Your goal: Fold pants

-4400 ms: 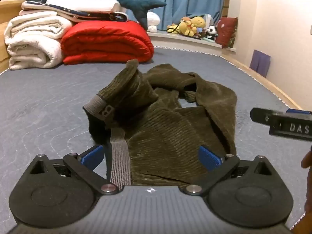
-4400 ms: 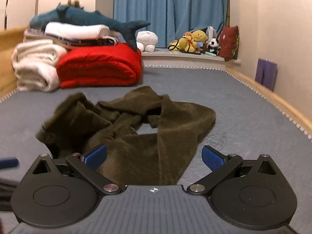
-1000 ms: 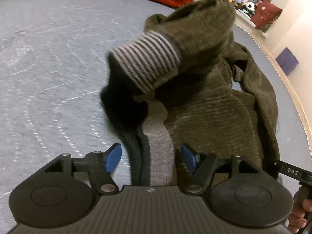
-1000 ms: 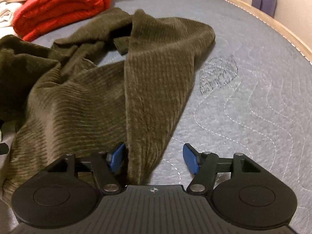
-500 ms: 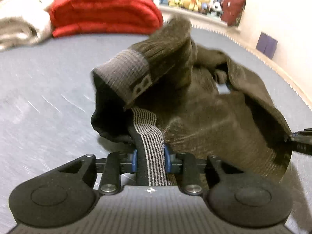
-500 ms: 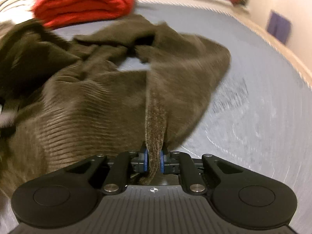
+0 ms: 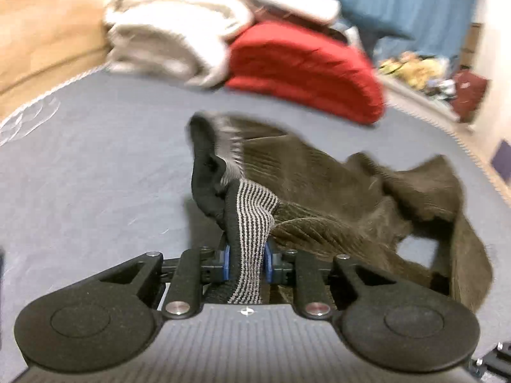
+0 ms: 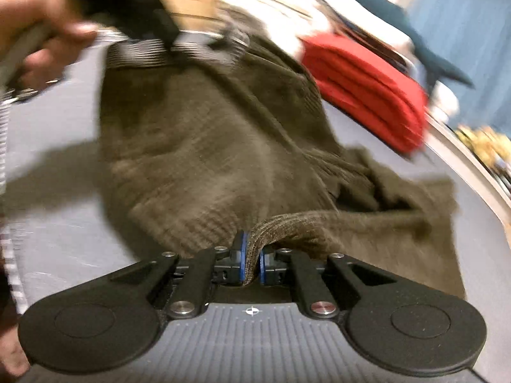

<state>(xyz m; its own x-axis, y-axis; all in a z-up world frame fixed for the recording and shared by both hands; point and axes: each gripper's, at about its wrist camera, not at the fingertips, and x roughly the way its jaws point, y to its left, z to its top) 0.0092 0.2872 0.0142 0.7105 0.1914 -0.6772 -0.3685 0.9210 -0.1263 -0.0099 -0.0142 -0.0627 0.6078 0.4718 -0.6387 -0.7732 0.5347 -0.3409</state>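
- The pants [image 7: 345, 191] are spread on the bed [image 7: 95, 166], in front of the red quilt [image 7: 303, 67].
- The left gripper [image 7: 246, 263] has just been closing and is clamped on the striped waistband [image 7: 252, 220].
- The right gripper [image 8: 249, 263] is clamped on a corduroy edge of the pants [image 8: 207, 146].
- Only in the right view is a hand [image 8: 38, 25] seen, by the waistband.
- Only in the left view is the white blanket [image 7: 166, 28] seen clearly, left of the quilt.
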